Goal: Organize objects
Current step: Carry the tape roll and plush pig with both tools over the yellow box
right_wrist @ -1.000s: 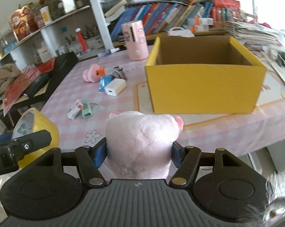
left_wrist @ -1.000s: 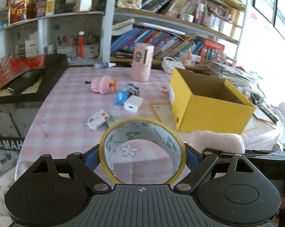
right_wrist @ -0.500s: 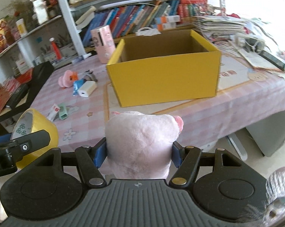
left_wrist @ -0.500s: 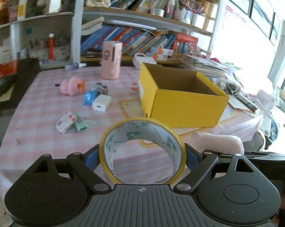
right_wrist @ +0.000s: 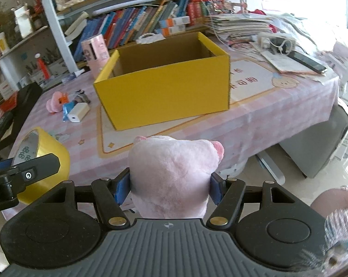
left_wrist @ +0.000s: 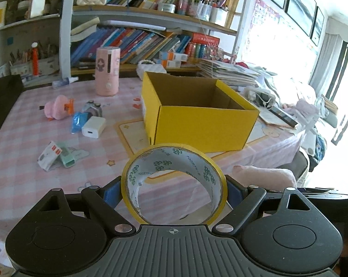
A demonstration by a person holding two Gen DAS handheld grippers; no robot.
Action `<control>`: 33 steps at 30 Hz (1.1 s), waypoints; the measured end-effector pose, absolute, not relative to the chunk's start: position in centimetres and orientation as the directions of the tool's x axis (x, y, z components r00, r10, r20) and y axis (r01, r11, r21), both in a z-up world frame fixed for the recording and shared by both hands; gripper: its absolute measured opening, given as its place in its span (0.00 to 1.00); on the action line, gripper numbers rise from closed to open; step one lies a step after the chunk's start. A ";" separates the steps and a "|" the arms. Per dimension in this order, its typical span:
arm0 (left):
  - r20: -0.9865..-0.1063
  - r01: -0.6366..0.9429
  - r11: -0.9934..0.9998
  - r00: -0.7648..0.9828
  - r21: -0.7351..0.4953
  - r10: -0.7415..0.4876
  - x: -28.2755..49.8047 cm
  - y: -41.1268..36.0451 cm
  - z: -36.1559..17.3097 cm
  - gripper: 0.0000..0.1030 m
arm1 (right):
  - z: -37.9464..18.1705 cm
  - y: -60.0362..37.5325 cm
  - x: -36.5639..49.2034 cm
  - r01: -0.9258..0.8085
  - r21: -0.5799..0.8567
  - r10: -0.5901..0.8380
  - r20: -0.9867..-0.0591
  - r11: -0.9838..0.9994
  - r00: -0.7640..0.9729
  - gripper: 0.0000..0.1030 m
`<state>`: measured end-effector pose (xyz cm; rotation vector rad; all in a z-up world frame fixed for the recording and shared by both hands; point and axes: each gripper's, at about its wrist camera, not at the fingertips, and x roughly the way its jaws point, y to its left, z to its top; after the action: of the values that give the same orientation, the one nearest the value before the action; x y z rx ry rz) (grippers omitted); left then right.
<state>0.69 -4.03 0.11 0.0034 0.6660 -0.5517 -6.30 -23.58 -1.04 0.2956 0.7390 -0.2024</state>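
My left gripper [left_wrist: 174, 190] is shut on a yellow tape roll [left_wrist: 212, 177], held above the near edge of the pink checked table [left_wrist: 17, 175]. The same tape roll [right_wrist: 44, 154] shows at the left of the right wrist view. A pink plush toy [right_wrist: 171, 173] is squeezed between the blue pads of my right gripper [right_wrist: 169, 188], which is shut on it; its edge, the plush toy [left_wrist: 266, 176], peeks in at the right of the left wrist view. Beyond both stands an open, empty yellow box [left_wrist: 203, 117], also the yellow box [right_wrist: 164, 92].
On the table left of the box lie a pink duck toy [left_wrist: 58, 107], a blue packet [left_wrist: 78, 118], a white charger [left_wrist: 93, 127], a small carton with a green clip [left_wrist: 55, 154] and a pink cylinder [left_wrist: 107, 73]. Bookshelves [left_wrist: 150, 39] stand behind; papers [right_wrist: 287, 57] crowd the right end.
Both grippers have swung to the right with their loads, so the yellow box now sits nearer the middle of each view. Neither grip has altered.
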 end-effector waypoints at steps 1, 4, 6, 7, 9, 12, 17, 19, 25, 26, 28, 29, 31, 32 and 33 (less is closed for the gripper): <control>-0.586 0.489 0.856 0.648 -0.170 -0.487 0.8 -4.1 0.1 0.86 | -1.0 -23.7 -6.2 0.287 0.193 -0.080 -0.688 0.938 0.722 0.62; -0.584 0.499 0.850 0.643 -0.171 -0.495 1.1 -4.5 0.2 0.86 | -1.0 -24.0 -6.2 0.295 0.189 -0.089 -0.687 0.937 0.721 0.62; -0.583 0.505 0.845 0.639 -0.173 -0.502 1.4 -4.8 0.3 0.86 | -1.0 -24.2 -6.0 0.298 0.184 -0.093 -0.689 0.936 0.719 0.62; -0.582 0.508 0.844 0.639 -0.173 -0.503 1.5 -4.9 0.3 0.86 | -1.0 -24.3 -5.9 0.299 0.182 -0.095 -0.690 0.937 0.717 0.62; -0.579 0.513 0.841 0.638 -0.173 -0.508 1.8 -5.3 0.4 0.86 | -0.9 -24.5 -5.6 0.299 0.178 -0.097 -0.692 0.937 0.715 0.62; -0.573 0.518 0.838 0.640 -0.171 -0.512 2.1 -5.7 0.5 0.86 | -0.8 -24.9 -5.1 0.299 0.174 -0.100 -0.692 0.938 0.715 0.62; -0.552 0.526 0.835 0.652 -0.164 -0.520 2.7 -6.4 0.8 0.86 | -0.5 -25.6 -4.4 0.300 0.175 -0.105 -0.681 0.938 0.725 0.62; -0.540 0.531 0.833 0.659 -0.159 -0.523 3.0 -6.8 1.0 0.86 | -0.3 -26.0 -4.1 0.302 0.174 -0.114 -0.666 0.937 0.737 0.62; -0.493 0.537 0.831 0.690 -0.143 -0.530 4.1 -8.1 1.9 0.86 | 1.2 -27.3 -2.6 0.291 0.163 -0.137 -0.605 0.943 0.784 0.62; -0.485 0.536 0.832 0.695 -0.142 -0.530 4.4 -8.3 2.1 0.86 | 1.5 -27.5 -2.3 0.287 0.160 -0.139 -0.594 0.945 0.792 0.62; -0.472 0.534 0.834 0.704 -0.141 -0.531 5.0 -8.8 2.3 0.86 | 2.1 -27.9 -1.5 0.280 0.158 -0.142 -0.576 0.947 0.805 0.62; -0.464 0.533 0.835 0.710 -0.140 -0.531 5.4 -9.1 2.5 0.86 | 2.3 -28.1 -1.0 0.273 0.159 -0.139 -0.565 0.949 0.813 0.62; -0.446 0.528 0.838 0.723 -0.137 -0.528 6.1 -9.6 2.8 0.86 | 2.9 -28.5 -0.1 0.253 0.155 -0.133 -0.538 0.955 0.833 0.62; -0.436 0.525 0.840 0.730 -0.137 -0.527 6.4 -9.8 2.9 0.86 | 3.2 -28.6 0.4 0.244 0.150 -0.132 -0.524 0.958 0.841 0.62; -0.427 0.521 0.843 0.736 -0.137 -0.524 6.8 -10.0 3.1 0.86 | 3.6 -28.9 1.0 0.234 0.147 -0.129 -0.511 0.961 0.850 0.62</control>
<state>6.77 -10.03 3.07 -0.0083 0.4718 -0.5740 1.00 -28.89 3.58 0.2072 0.5216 -0.1924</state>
